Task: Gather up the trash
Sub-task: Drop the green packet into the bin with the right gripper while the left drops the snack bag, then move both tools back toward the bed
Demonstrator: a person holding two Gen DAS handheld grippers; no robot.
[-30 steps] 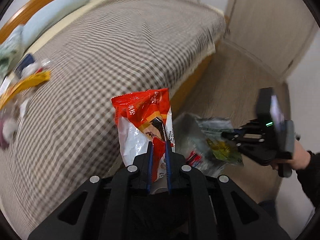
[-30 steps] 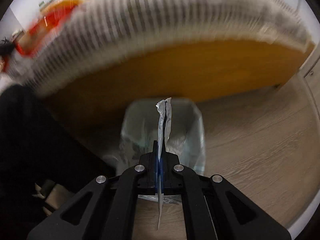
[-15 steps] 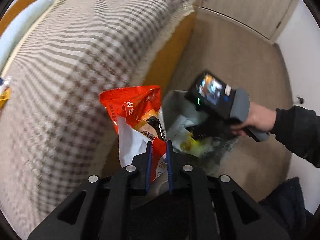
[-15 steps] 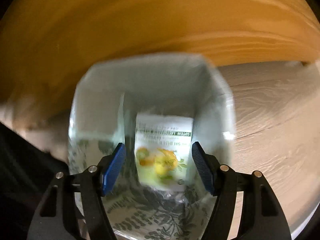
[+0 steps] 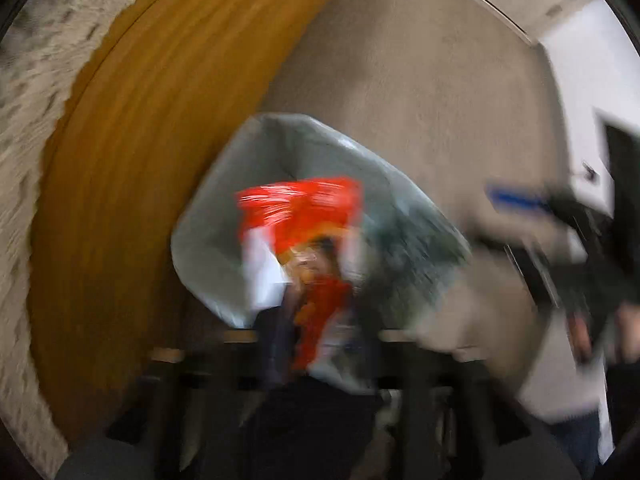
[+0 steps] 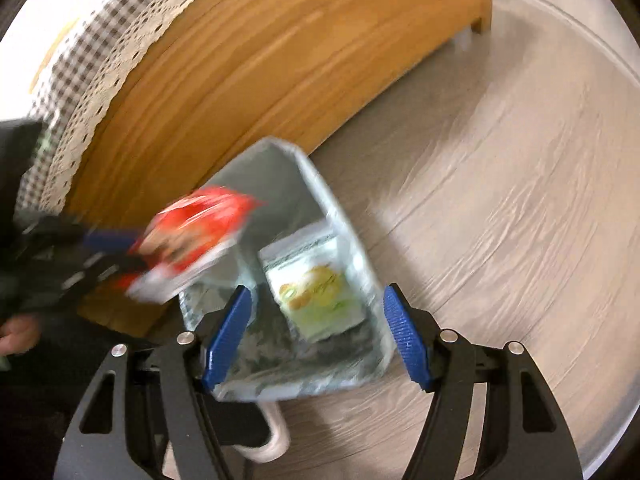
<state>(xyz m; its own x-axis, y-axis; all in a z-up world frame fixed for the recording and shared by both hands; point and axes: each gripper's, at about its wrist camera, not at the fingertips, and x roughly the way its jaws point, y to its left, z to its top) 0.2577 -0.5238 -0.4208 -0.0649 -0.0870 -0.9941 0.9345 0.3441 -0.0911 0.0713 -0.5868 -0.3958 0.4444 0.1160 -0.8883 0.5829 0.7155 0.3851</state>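
A red and white snack packet (image 5: 304,216) hangs blurred over the mouth of the pale lined bin (image 5: 224,216). My left gripper (image 5: 324,332) points straight down at the bin and its jaws are opening, with the packet's lower end still between them. From the right wrist view the red packet (image 6: 196,236) sits at the tips of the left gripper (image 6: 116,252), above the bin's near-left corner. My right gripper (image 6: 316,332) stands open above the bin (image 6: 344,216) with nothing between its blue pads. A green and yellow packet (image 6: 316,292) lies inside the bin.
The bed's wooden side (image 6: 260,80) rises right behind the bin, topped by a checked cover with a lace edge (image 6: 92,68). Pale wood floor (image 6: 500,200) spreads to the right. A person's hand (image 6: 16,336) holds the left gripper.
The left gripper dropped from beside the bed to just over the bin with the red packet, and its jaws spread. The right gripper let its packet fall into the bin, opened and rolled.
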